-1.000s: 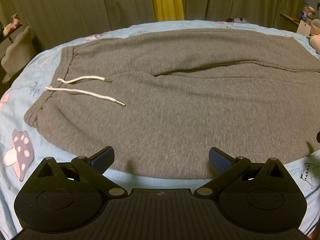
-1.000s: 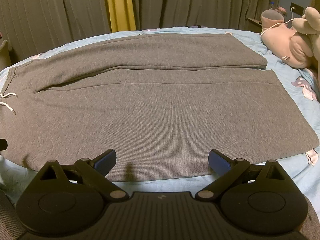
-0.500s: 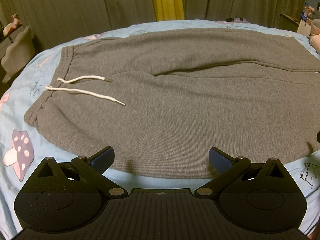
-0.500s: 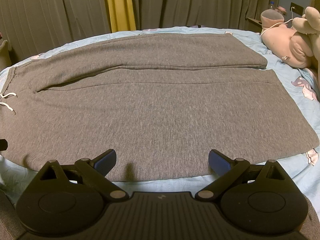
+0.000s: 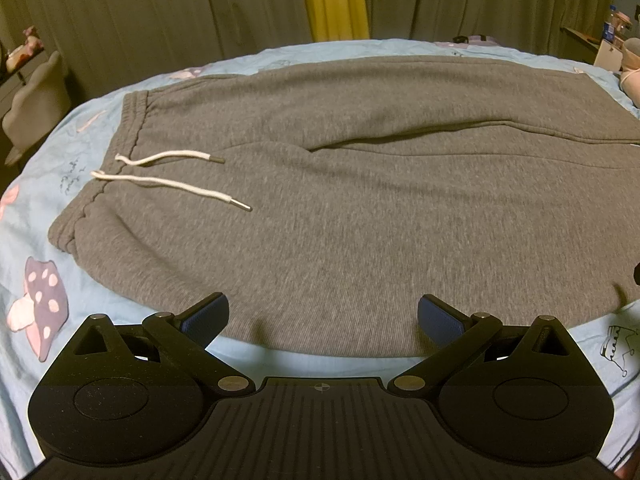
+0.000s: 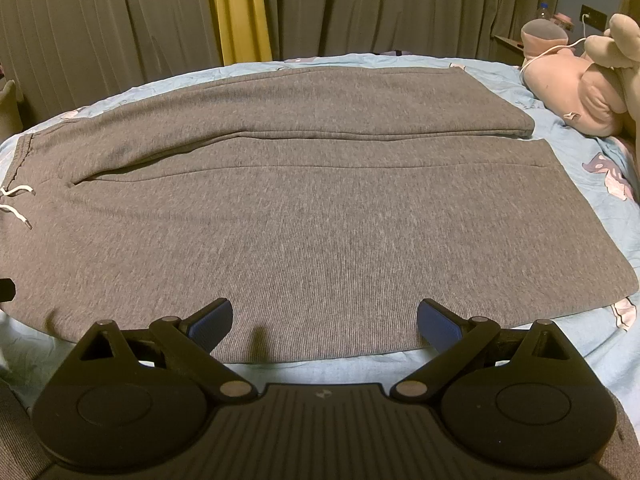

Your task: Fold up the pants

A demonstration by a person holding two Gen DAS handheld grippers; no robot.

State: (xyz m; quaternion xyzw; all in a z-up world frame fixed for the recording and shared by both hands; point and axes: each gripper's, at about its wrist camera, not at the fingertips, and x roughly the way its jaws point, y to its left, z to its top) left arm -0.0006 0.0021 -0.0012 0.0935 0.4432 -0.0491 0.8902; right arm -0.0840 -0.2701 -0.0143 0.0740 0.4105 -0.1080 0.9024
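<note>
Blue bedsheet (image 5: 100,120) carries grey pants (image 5: 360,200) spread flat, waistband left. Left gripper (image 5: 323,316) and right gripper (image 6: 325,316) hover at the near edge, both wide open, empty. Pinch that edge cleanly with both, lifting evenly.

Grey pants (image 5: 360,200) — flat, unfolded, bedtop

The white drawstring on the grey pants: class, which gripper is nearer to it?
Left. The left gripper hovers at the pants' near edge with the drawstring ahead to its left. The right gripper is further along the legs, toward the hems.
</note>
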